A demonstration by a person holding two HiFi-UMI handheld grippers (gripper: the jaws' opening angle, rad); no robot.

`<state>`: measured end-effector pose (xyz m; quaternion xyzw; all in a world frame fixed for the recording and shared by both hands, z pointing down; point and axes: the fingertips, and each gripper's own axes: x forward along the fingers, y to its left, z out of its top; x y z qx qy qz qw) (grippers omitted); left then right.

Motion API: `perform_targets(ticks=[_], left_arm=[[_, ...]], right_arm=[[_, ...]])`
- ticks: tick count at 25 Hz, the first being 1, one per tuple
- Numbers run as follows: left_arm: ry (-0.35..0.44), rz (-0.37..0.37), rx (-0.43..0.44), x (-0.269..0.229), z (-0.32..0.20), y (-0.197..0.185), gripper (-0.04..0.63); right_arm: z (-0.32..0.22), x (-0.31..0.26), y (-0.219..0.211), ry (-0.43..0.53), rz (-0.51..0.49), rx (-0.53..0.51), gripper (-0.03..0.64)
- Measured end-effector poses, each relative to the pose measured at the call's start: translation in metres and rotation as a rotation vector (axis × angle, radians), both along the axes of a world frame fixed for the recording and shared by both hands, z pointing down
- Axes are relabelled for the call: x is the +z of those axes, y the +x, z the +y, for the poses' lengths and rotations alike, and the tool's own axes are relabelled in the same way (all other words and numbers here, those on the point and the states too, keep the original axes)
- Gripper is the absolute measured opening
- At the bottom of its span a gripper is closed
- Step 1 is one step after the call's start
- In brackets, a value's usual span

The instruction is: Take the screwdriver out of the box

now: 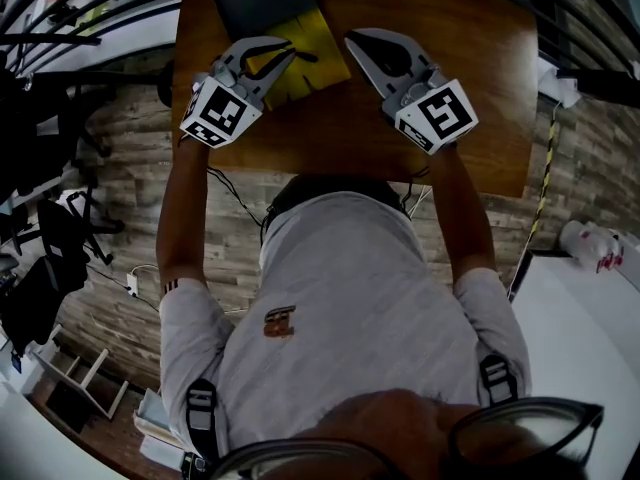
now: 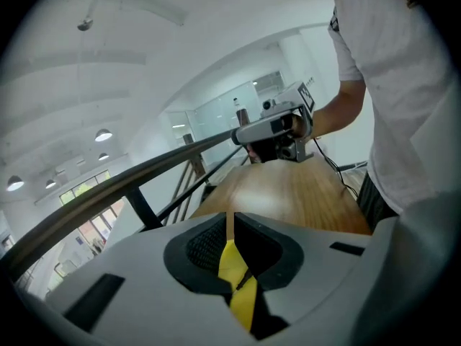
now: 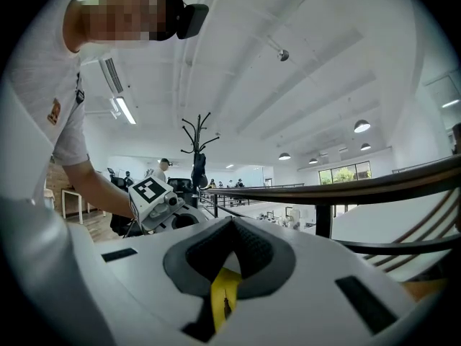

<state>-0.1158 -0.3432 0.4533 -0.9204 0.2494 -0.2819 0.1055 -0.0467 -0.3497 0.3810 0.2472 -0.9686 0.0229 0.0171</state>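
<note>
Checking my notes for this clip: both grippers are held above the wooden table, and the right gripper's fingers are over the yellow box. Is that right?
Not quite. It is the left gripper whose fingers are over the yellow box. The right gripper is over a bare part of the wooden table. The head view shows this.

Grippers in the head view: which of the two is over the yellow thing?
The left gripper: its tip lies over the yellow box, while the right gripper is beside it, over the bare wooden table.
</note>
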Motion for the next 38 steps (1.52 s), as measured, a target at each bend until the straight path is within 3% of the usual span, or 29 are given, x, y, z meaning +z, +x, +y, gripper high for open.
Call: perform_targets(ticks=[17,29,38], left_arm=[[-0.181,-0.413,0.313,0.126,-0.005,0.006,0.155],[-0.264,-0.594,0.414,0.176,-0.026,0.013,0.161],[-0.295,-0.672,0.474,0.197,-0.037,0.024,0.160]], right_arm=[[-0.013,0.027,-0.002,-0.042,0.044,0.060,0.032],[-0.018,0.045,0.027,-0.082,0.041,0.120,0.032],[-0.022,0.058,0.053,-0.111,0.044,0.171,0.032]])
